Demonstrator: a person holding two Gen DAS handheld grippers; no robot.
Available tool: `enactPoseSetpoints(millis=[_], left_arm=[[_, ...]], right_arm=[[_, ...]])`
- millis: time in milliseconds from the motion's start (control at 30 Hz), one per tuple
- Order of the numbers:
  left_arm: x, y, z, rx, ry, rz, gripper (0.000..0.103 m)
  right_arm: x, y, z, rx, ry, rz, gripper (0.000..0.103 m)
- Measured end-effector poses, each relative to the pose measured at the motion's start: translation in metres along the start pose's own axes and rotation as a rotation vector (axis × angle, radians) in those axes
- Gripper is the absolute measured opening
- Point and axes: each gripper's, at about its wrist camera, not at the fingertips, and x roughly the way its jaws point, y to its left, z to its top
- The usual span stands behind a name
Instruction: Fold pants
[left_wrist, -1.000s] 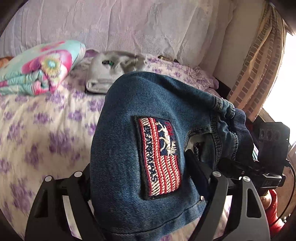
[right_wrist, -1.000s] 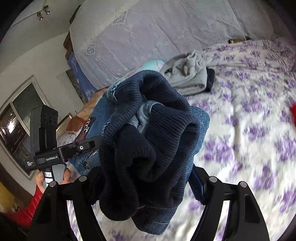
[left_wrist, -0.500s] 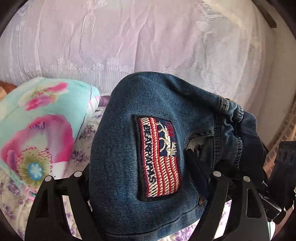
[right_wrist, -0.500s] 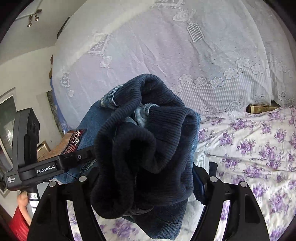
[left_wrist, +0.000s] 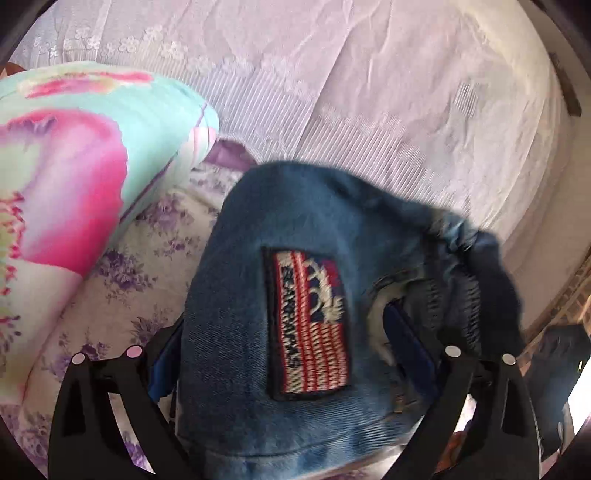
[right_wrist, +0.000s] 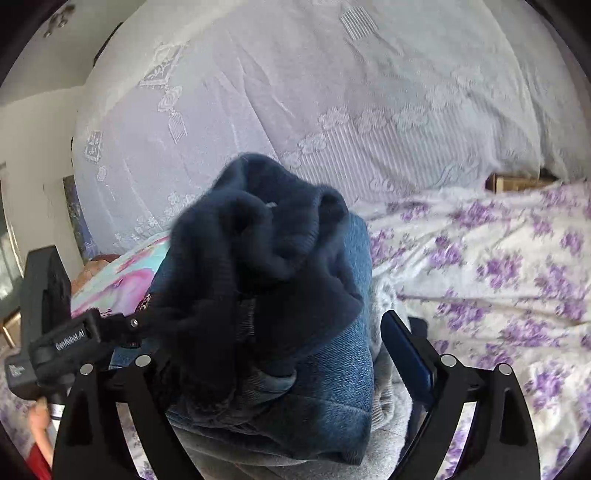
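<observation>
Far left, floral pillow (left_wrist: 74, 192) now fills the view; we've carried the folded pants (left_wrist: 295, 295) toward the headboard end of the bed (right_wrist: 480, 258), likely placing onto the grey garment (right_wrist: 388, 424). Left claw (left_wrist: 291, 354) wide, clamped on the pants' patch side; right claw (right_wrist: 273, 354) wide, gripping the waistband side. Bundle's long axis runs left-right between claws, waistband pointing right.

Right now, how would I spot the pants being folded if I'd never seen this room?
Start at the bed with the purple-flowered sheet. The jeans are the bunched blue denim bundle sitting between the fingers of the left tool. Unlike the turquoise-and-pink floral pillow to their left, they carry a red-and-white striped flag patch and a dark ribbed knit waistband.
</observation>
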Motion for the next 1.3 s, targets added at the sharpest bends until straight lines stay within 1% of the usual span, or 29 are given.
enactPoseSetpoints(millis=[33,100,133,167,200,267,300,367,400,433,500,533,633,667,767,800,900,967,1033,1100,1200,1300], left_arm=[[-0.006,-0.001,0.003,-0.017,-0.006,-0.009,0.094],[-0.013,-0.001,0.006,-0.036,-0.015,-0.011,0.094],[-0.015,-0.002,0.007,-0.032,-0.02,0.006,0.094],[-0.019,-0.003,0.004,-0.02,-0.028,0.026,0.094],[-0.022,-0.007,0.002,0.005,-0.038,0.056,0.094],[-0.022,-0.017,0.002,0.08,-0.063,0.155,0.094],[-0.023,-0.023,-0.001,0.128,-0.08,0.22,0.094],[-0.016,-0.033,-0.005,0.211,-0.099,0.353,0.094],[-0.01,-0.037,-0.008,0.258,-0.095,0.412,0.096],[-0.007,-0.04,-0.012,0.298,-0.102,0.443,0.096],[-0.011,-0.044,-0.018,0.335,-0.137,0.478,0.096],[-0.018,-0.046,-0.02,0.342,-0.142,0.473,0.096],[-0.038,-0.053,-0.032,0.353,-0.143,0.404,0.096],[-0.046,-0.056,-0.037,0.361,-0.155,0.393,0.096],[-0.07,-0.07,-0.055,0.393,-0.176,0.379,0.096],[-0.075,-0.075,-0.061,0.395,-0.179,0.39,0.098],[-0.098,-0.078,-0.088,0.432,-0.178,0.418,0.098],[-0.111,-0.078,-0.107,0.471,-0.161,0.474,0.098],[-0.125,-0.076,-0.123,0.478,-0.153,0.505,0.098],[-0.141,-0.071,-0.136,0.463,-0.154,0.517,0.098],[-0.164,-0.062,-0.15,0.443,-0.169,0.509,0.098],[-0.186,-0.055,-0.162,0.43,-0.196,0.507,0.098]], right_arm=[[-0.014,0.007,0.005,-0.034,-0.061,-0.017,0.099],[-0.038,0.017,0.012,-0.076,-0.163,-0.053,0.1],[-0.042,0.02,0.013,-0.086,-0.177,-0.046,0.1],[-0.038,0.023,0.015,-0.095,-0.145,-0.044,0.1],[-0.029,0.023,0.014,-0.101,-0.089,-0.069,0.1],[-0.003,0.016,0.002,-0.096,0.023,-0.155,0.1],[0.008,0.008,-0.008,-0.074,0.069,-0.158,0.1],[0.02,-0.014,-0.021,0.046,0.109,-0.063,0.1],[0.023,-0.021,-0.021,0.099,0.122,-0.026,0.1],[0.023,-0.023,-0.019,0.12,0.136,-0.011,0.1],[0.013,-0.015,-0.018,0.089,0.099,-0.021,0.1],[0.005,-0.007,-0.019,0.059,0.07,-0.039,0.1],[-0.021,0.008,-0.024,-0.023,-0.037,-0.072,0.1],[-0.031,0.012,-0.027,-0.035,-0.068,-0.091,0.1],[-0.062,0.024,-0.04,-0.043,-0.127,-0.141,0.1],[-0.072,0.025,-0.044,-0.036,-0.137,-0.15,0.1],[-0.098,0.031,-0.059,-0.035,-0.135,-0.189,0.1],[-0.114,0.038,-0.068,-0.041,-0.117,-0.206,0.1],[-0.134,0.044,-0.076,-0.027,-0.111,-0.226,0.1],[-0.154,0.047,-0.083,-0.002,-0.119,-0.237,0.1],[-0.18,0.05,-0.097,0.034,-0.133,-0.253,0.1],[-0.19,0.055,-0.104,0.04,-0.135,-0.219,0.1]])
